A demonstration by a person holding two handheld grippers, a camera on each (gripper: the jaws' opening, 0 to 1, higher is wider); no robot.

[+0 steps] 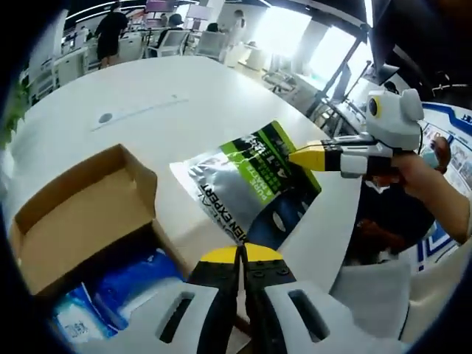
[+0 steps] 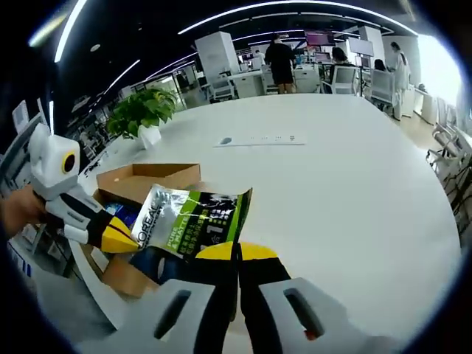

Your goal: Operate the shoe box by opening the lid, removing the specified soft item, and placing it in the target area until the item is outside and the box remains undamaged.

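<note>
White round table [image 2: 354,177]; potted plant [image 2: 142,110]; people at desks behind.

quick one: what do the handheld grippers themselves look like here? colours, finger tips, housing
Both match. The left gripper has a pale grey-white moulded body with slotted cut-outs, dark inner edges and yellow tips on its fingers. The right gripper is the same: white slotted shells, black fingers capped yellow. Seen from outside in the left gripper view, it carries a rounded white housing with a yellow-ringed lens.

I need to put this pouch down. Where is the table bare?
Bare: the white table beyond the pouch, out to the grey strip. Crowded: the near edge, where the open box, both tools and pouch meet.
</note>
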